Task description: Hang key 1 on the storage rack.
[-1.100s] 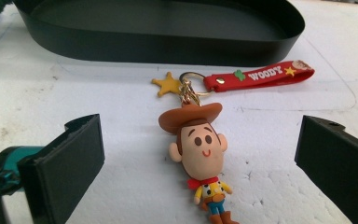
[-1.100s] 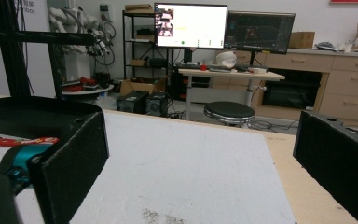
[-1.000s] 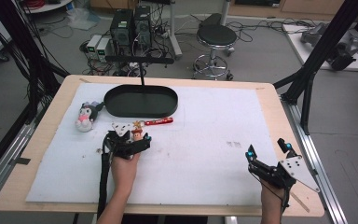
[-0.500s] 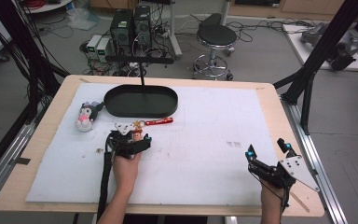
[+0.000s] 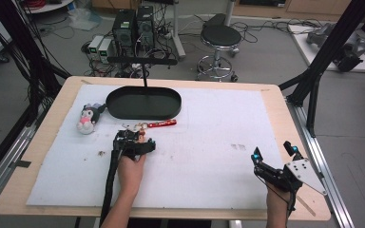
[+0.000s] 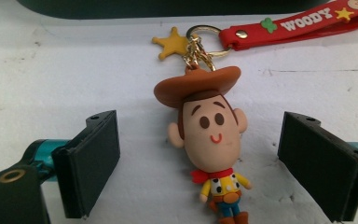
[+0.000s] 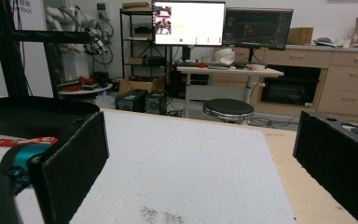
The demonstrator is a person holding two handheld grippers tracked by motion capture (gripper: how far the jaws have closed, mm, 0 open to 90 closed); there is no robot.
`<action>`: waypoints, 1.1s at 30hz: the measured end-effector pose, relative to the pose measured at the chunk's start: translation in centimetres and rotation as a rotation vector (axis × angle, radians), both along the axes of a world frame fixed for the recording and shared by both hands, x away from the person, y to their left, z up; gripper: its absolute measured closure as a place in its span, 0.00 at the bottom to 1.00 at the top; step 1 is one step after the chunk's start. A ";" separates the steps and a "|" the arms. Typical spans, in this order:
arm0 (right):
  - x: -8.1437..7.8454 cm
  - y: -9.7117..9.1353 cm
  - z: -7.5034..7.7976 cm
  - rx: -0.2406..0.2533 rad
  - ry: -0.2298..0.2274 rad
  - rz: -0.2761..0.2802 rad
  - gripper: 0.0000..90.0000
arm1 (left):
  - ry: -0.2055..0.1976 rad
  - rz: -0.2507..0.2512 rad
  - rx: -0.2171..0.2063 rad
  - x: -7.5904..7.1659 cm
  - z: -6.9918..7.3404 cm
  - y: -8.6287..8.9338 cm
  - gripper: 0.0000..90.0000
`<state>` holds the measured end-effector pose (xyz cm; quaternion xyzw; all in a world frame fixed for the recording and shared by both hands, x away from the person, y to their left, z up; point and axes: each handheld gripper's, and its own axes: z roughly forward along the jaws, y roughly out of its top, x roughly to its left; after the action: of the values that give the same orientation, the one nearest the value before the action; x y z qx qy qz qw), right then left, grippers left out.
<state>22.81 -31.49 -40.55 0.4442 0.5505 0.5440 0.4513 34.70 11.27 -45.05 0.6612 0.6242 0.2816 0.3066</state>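
Two jaws of the left gripper (image 6: 198, 163) closing around the cowboy keychain (image 6: 209, 135), not yet touching, lying flat beside the black tray (image 5: 143, 102). Centring on the head before pinching. Right gripper (image 5: 273, 153) spread, idle.

The left gripper (image 5: 132, 137) is held low over the table by the left hand (image 5: 131, 172), the forearm running straight in from the near edge and the jaws pointing away from the person. Its jaws have just been closing, but a clear gap remains on each side of the figure between them, so the pads press on nothing. The right gripper (image 5: 273, 156) rests well off to the right in the right hand (image 5: 279, 202), jaws spread wide apart with nothing between them.
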 end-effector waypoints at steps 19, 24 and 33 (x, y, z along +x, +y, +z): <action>-0.2 -0.3 0.1 0.017 -0.005 -0.012 0.03 | -0.016 0.007 0.000 -0.2 0.1 0.0 0.31; -0.2 -0.5 0.0 0.026 0.000 -0.017 0.03 | -0.050 -0.038 -0.003 -0.6 0.1 -0.1 0.61; -0.3 -0.7 0.0 0.026 -0.005 -0.022 0.03 | -0.053 -0.055 -0.004 -0.6 0.1 0.0 0.61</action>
<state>22.51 -32.21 -40.51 0.4548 0.5373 0.5470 0.4530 34.06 11.28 -44.91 0.6699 0.5979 0.2891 0.3318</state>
